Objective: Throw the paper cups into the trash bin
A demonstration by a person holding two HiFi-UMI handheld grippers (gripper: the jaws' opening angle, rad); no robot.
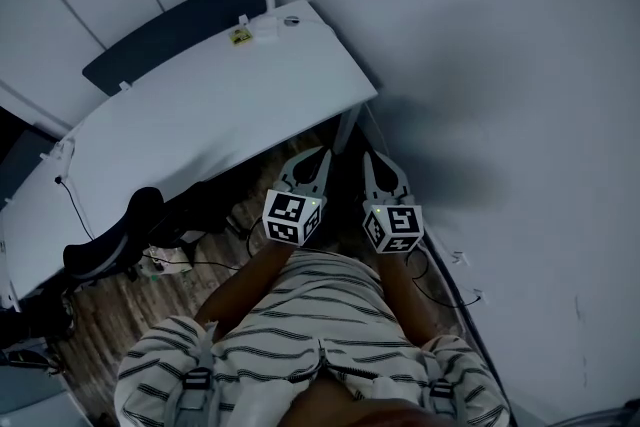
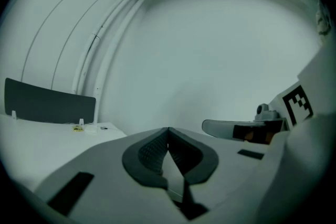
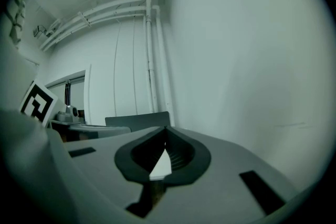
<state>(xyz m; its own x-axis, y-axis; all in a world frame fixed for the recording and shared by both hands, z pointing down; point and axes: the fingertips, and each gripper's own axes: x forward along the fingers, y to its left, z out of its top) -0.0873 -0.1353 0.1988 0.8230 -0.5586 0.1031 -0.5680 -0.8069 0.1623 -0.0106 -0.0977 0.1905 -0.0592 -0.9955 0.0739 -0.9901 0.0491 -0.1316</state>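
Note:
No paper cup and no trash bin shows in any view. In the head view my left gripper and right gripper are held side by side in front of a striped shirt, past the corner of a white desk. In the left gripper view the left gripper has its jaws shut tip to tip with nothing between them. The right gripper is likewise shut and empty in its own view. Each gripper sees the other beside it: the right gripper, the left gripper.
A dark partition panel stands along the desk's far edge, with a small yellow item near it. A black office chair and cables lie on the wooden floor under the desk. A plain white wall rises at the right.

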